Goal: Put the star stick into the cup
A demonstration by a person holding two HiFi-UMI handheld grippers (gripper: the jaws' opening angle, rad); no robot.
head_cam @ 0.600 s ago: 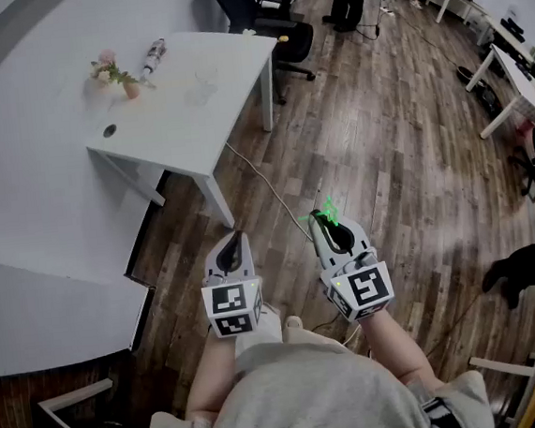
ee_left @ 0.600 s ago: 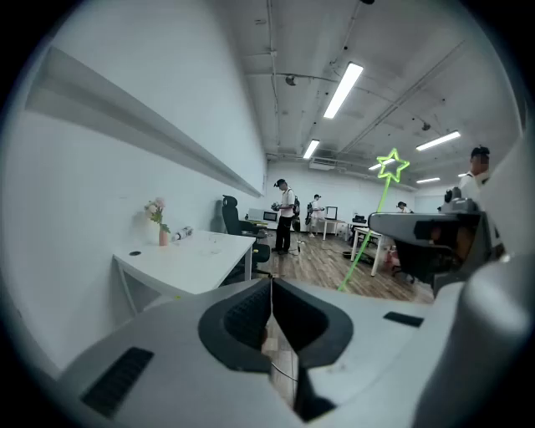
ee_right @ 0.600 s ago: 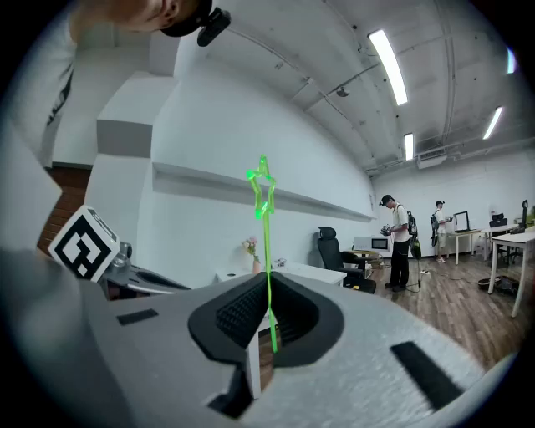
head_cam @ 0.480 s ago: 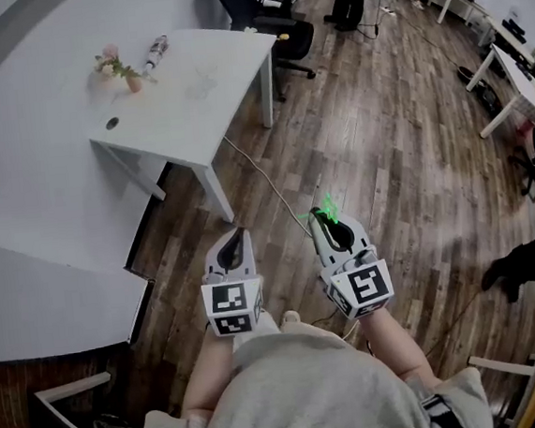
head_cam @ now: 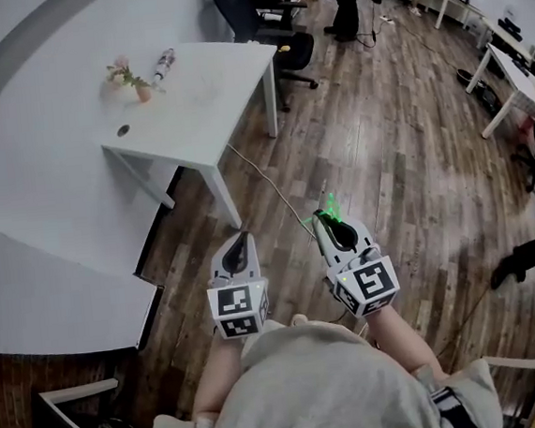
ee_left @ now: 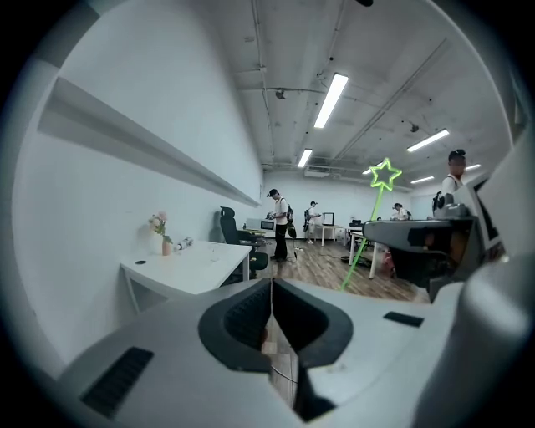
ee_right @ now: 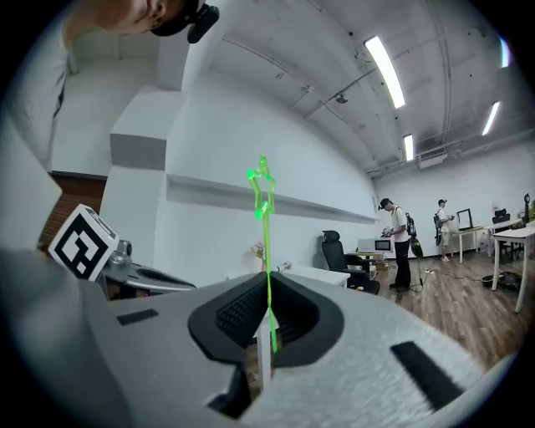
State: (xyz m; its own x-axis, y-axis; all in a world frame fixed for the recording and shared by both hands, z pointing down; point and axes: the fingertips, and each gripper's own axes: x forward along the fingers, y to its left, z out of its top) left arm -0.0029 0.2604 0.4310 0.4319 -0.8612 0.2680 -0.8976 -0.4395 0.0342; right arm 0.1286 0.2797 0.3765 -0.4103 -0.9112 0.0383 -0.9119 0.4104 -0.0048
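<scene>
While well apart from the surface (head_cam: pixel 225 67), holds the star stick (ee_right: pixel 267 242) pinched upright in the right tool (head_cam: pixel 318 218); left tool (head_cam: pixel 242 235) pressed together, empty. Pickup looks done; carrying over and dropping into the cup remain, with the cup itself not clearly made out.

No legible text, brand, number or sign in any view, only black-and-white coded square markers (head_cam: pixel 233 301), no characters, on cubes of left gripper (head_cam: pixel 242 238) and right gripper (head_cam: pixel 321 220), lower centre of head view
</scene>
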